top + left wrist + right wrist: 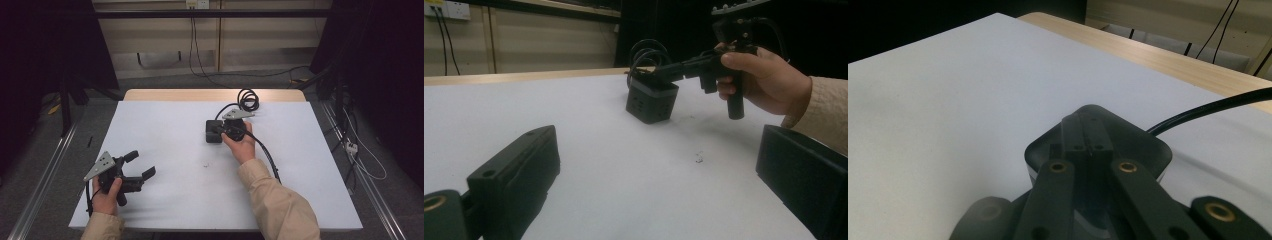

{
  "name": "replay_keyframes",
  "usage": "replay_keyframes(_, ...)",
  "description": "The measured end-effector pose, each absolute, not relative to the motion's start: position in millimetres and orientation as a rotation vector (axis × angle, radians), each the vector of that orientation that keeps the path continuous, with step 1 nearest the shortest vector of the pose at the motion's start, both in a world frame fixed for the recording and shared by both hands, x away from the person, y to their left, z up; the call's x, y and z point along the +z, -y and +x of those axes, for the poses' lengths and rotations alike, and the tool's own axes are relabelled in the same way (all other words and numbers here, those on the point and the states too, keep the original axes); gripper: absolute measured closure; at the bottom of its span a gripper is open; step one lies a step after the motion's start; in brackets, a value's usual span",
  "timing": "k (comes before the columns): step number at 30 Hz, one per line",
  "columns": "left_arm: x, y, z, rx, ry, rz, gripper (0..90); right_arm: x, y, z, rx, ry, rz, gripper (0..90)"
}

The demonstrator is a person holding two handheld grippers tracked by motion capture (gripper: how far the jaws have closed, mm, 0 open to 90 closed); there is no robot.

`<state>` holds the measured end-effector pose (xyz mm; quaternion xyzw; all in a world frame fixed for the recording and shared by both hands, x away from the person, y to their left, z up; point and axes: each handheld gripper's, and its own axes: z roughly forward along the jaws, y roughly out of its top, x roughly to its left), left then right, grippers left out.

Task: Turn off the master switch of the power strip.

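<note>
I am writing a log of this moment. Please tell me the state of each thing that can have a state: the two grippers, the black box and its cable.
left gripper: open, empty, held low over the table.
right gripper: shut, tips over the top of the black box.
black box: upright on the table.
cable: coiled behind the box.

left gripper sat low at the near left, jaws spread wide; right gripper reached forward, jaws pressed together, right hand wrapping its handle.
</note>
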<state>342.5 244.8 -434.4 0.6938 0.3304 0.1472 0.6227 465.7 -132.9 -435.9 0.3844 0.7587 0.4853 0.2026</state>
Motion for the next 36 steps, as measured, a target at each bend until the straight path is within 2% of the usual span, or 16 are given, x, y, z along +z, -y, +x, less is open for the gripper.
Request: replay_keyframes(36, -433.8, -245.7, 341.4, 0.344, -0.758, 1.592, 3.5, -438.7, 133.9, 465.7, 1.381, -2.096, 1.081, 90.0)
